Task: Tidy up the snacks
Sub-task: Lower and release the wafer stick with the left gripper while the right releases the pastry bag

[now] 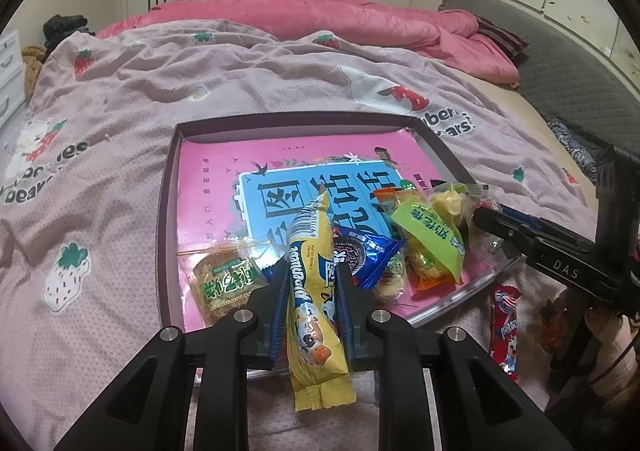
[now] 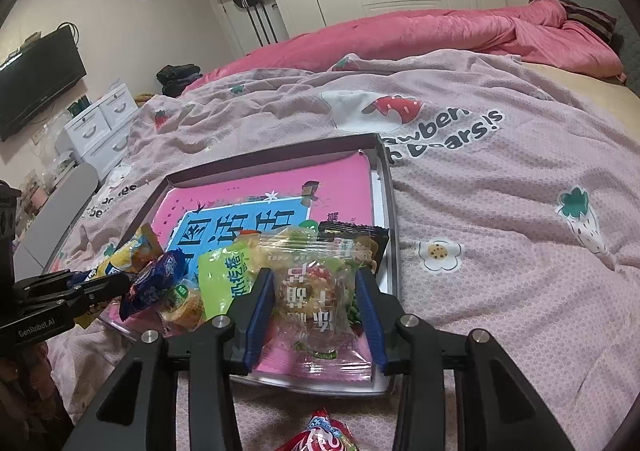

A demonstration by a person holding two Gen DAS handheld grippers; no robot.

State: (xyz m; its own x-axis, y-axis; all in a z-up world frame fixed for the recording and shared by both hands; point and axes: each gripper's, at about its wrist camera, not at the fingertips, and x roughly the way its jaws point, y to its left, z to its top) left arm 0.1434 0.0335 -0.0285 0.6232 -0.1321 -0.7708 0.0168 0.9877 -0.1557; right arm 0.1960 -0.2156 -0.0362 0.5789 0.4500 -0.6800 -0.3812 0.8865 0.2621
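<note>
- Holding a long yellow snack bar (image 1: 316, 291), left gripper (image 1: 312, 283) pinched shut on its middle; long axis runs near-to-far, over the tray (image 1: 168, 187) on the bed (image 1: 120, 99).
- Right gripper (image 2: 316, 291) clamps a clear snack packet (image 2: 316, 295) over the tray's near right edge.

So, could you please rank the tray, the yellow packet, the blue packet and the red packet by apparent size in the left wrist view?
1. Tray
2. Yellow packet, though it is nearest the camera
3. Blue packet and red packet: too alike to rank; both partly hidden.
</note>
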